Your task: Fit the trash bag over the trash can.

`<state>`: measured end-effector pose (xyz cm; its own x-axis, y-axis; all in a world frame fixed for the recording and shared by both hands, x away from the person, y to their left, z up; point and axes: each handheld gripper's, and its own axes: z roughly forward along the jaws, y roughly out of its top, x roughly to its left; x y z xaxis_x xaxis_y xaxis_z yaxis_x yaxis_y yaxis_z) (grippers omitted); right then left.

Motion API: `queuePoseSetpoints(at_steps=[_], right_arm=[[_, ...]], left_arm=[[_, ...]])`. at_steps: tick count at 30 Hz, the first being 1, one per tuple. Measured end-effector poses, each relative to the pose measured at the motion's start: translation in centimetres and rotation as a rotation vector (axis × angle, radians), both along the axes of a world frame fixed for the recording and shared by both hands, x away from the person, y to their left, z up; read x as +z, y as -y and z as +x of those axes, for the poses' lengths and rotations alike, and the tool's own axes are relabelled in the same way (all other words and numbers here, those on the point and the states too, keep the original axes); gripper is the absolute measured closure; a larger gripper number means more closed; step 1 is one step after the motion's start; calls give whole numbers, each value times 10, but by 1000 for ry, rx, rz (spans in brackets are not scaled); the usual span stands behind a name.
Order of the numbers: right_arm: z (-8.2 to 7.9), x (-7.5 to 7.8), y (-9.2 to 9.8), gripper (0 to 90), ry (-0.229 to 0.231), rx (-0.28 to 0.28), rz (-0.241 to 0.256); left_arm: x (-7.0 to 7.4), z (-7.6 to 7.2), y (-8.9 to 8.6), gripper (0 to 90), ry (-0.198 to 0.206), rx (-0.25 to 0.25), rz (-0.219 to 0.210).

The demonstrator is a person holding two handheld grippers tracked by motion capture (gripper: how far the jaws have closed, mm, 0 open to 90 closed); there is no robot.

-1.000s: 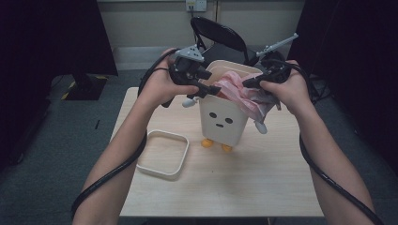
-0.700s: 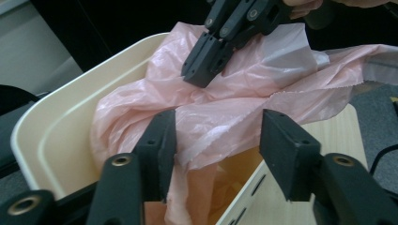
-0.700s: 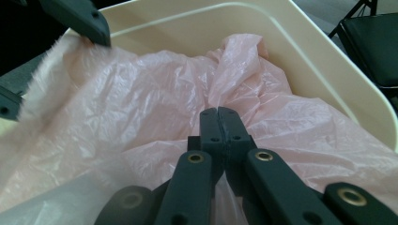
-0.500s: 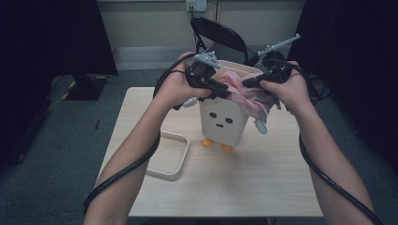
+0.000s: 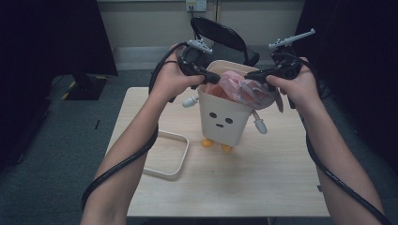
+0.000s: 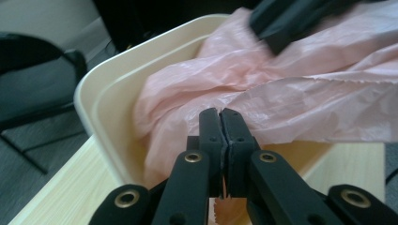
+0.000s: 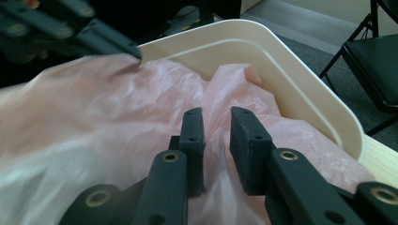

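Two pairs of black jaws meet over one thin, crinkled pink plastic bag [image 6: 281, 93]. The left gripper [image 6: 219, 117] has its jaws pressed fully together, pinching a fold of the bag's film, with a scrap of pink showing just below the closed tips. The right gripper [image 7: 216, 123] holds its jaws a little apart with a ridge of the same pink film rising into the gap between them; whether the pads actually press on it cannot be told. Just beyond both sets of jaws the bag bunches inside the open mouth of a cream plastic bin with a printed face, small white arms and orange feet [image 5: 220, 124], whose rounded rim curves behind the film in both gripper views. In the high view the left gripper [image 5: 212, 77] and right gripper [image 5: 252, 74] face each other across the bin's top, the bag stretched between them above the rim. Below and to the left-jaw side of the bin, well apart from it, a shallow cream rectangular tray [image 5: 165, 155] lies on the pale wooden worktop [image 5: 263, 183]. A black folding chair [image 5: 223, 35] stands beyond the worktop.
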<state>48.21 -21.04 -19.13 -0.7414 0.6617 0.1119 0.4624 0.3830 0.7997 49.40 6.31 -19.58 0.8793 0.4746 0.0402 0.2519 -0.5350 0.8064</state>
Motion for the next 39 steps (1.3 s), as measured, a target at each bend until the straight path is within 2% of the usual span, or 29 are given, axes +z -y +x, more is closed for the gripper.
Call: queuePoseSetpoints(at_steps=[1,2,6,11,14,18,22,24,26,27,28,30,32,34,35,37,39], right_arm=[[-1,1,1,670,9,1,-9],[-2,3,1,627,11,3,-13],[-5,7,3,563,12,21,-12],[-11,13,4,498,40,48,-11],[-14,15,3,493,47,75,-11],[-14,7,-3,503,10,103,-20],[-11,-4,-12,586,-29,138,-44],[-9,-7,-16,660,-40,141,-67],[-8,-9,-19,727,-61,145,-79],[-7,-10,-21,760,-65,149,-95],[-7,-11,-22,785,-61,139,-111],[-5,-11,-23,816,-62,129,-113],[-4,-13,-22,847,-62,121,-113],[-2,-14,-23,870,-60,116,-121],[-2,-15,-23,880,-57,105,-130],[0,-17,-22,894,-55,89,-122],[0,-17,-21,900,-53,79,-113]], left_arm=[[-2,1,0,882,-3,11,-3],[-3,2,2,882,1,14,13],[-12,5,10,881,14,31,69],[-20,9,17,879,-9,44,116],[-23,10,17,879,-16,43,118],[-25,10,15,877,-27,54,110],[-25,8,12,870,-23,50,112],[-25,7,9,846,-15,55,96],[-23,6,5,726,11,58,52],[-22,5,3,681,7,55,35],[-21,3,2,639,12,51,28],[-18,0,-1,540,25,36,5],[-14,-4,-4,509,23,28,-6],[-8,-9,-6,454,29,17,-41],[-5,-11,-8,453,32,18,-63],[0,-15,-10,433,56,14,-74],[2,-19,-10,428,61,-7,-72]])
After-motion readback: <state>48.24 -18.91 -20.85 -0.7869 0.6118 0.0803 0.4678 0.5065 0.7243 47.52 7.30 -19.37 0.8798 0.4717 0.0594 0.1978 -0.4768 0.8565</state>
